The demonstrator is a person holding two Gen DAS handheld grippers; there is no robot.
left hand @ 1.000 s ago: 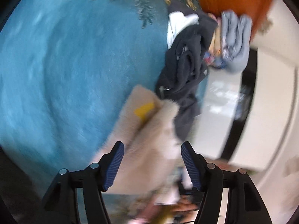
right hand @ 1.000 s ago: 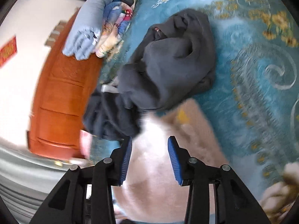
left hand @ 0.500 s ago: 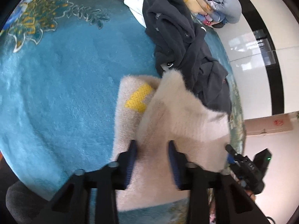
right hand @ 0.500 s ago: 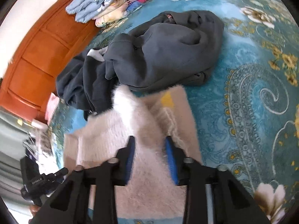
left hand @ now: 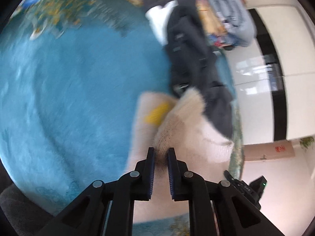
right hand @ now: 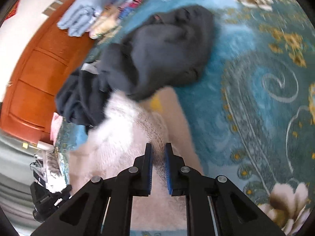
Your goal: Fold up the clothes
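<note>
A fluffy cream-white sweater with a yellow patch [left hand: 189,122] [right hand: 126,137] lies on a teal plush blanket with gold floral pattern [left hand: 69,98] [right hand: 246,98]. The left gripper [left hand: 161,153] has its blue-padded fingers nearly together, pinching a raised fold of the sweater. The right gripper [right hand: 158,149] pinches the sweater's fuzzy fabric the same way. A crumpled pile of dark grey garments [left hand: 195,64] [right hand: 157,53] touches the sweater's far edge. Beyond that pile sits a stack of folded light-blue and patterned bedding [left hand: 230,13] [right hand: 94,13], near an orange wooden door [right hand: 37,74].
</note>
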